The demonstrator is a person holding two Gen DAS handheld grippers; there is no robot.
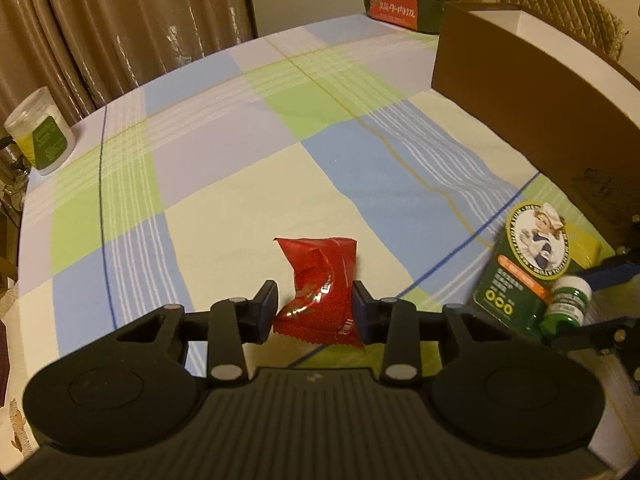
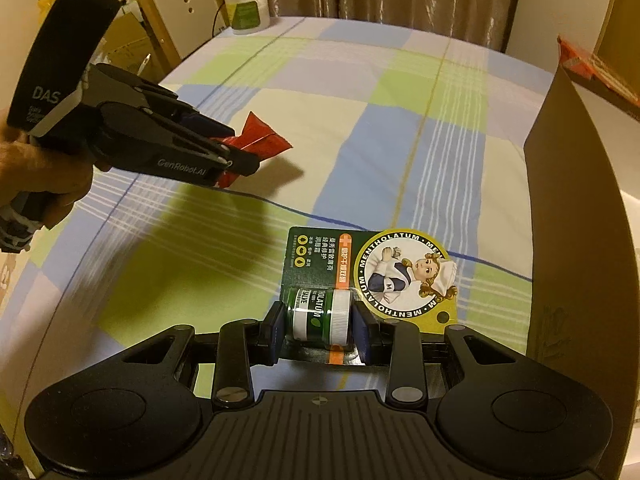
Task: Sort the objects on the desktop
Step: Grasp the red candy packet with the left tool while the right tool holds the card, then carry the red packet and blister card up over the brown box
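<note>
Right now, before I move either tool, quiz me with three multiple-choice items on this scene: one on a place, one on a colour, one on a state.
1. Where does the brown box stand relative to the Mentholatum pack?
A. To its right
B. To its left
C. Under it

2. What colour is the snack packet at the left tool?
A. Green
B. Red
C. White

3. What is the right tool doing?
A. Open, above bare cloth
B. Closed around the pack's green jar
C. Holding the white tub

Answers:
1 A: in the right wrist view the box wall rises at the pack's right.
2 B: its wrapper is glossy red in both views.
3 B: both fingers press against the jar's ends.
</note>
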